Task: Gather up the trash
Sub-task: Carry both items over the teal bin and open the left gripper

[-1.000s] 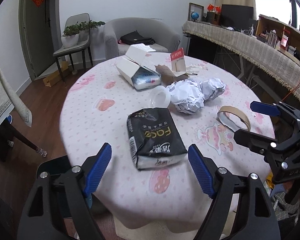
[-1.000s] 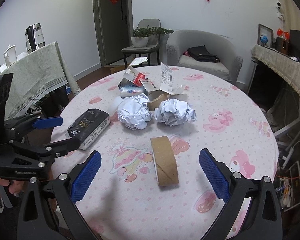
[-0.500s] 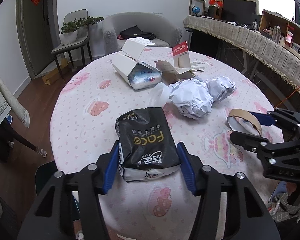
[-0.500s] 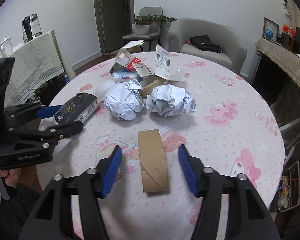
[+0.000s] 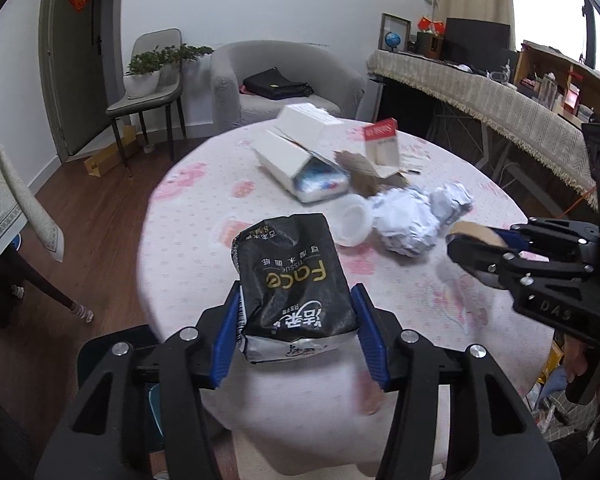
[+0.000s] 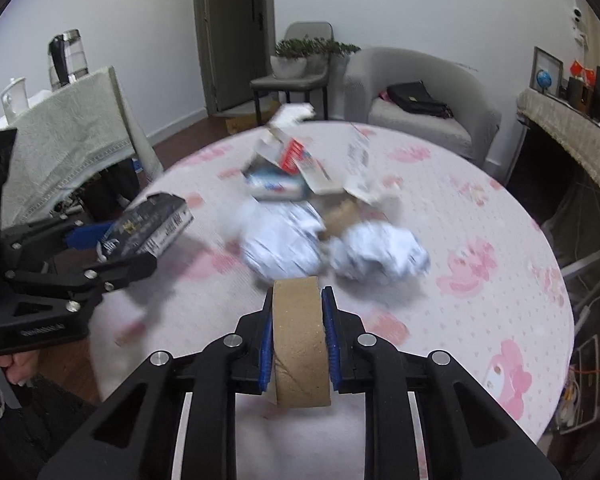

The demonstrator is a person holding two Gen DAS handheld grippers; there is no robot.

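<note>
A black tissue pack (image 5: 296, 264) with gold lettering sits between the blue pads of my left gripper (image 5: 296, 300), which is shut on its sides at the near edge of the round table (image 5: 188, 240). In the right wrist view the same pack (image 6: 148, 228) sticks out of the left gripper (image 6: 100, 248) at the left. My right gripper (image 6: 298, 300) is closing on a brown cardboard tape ring (image 6: 300, 344), and its pads press on the ring's two flat faces. The ring (image 5: 476, 232) also shows in the left wrist view, in the right gripper (image 5: 472, 248).
Two crumpled paper balls (image 6: 280, 240) (image 6: 380, 252) lie mid-table, beside a white plastic cup (image 5: 354, 220). Behind them are an opened white box (image 5: 296, 156), torn cardboard and a red-and-white card (image 5: 382, 146). A grey armchair, a chair with a plant and a long covered counter surround the table.
Both grippers went from wide open to closed: the left on the tissue pack, the right on the tape ring. Both have shifted with their loads, and the views are now blurred.
</note>
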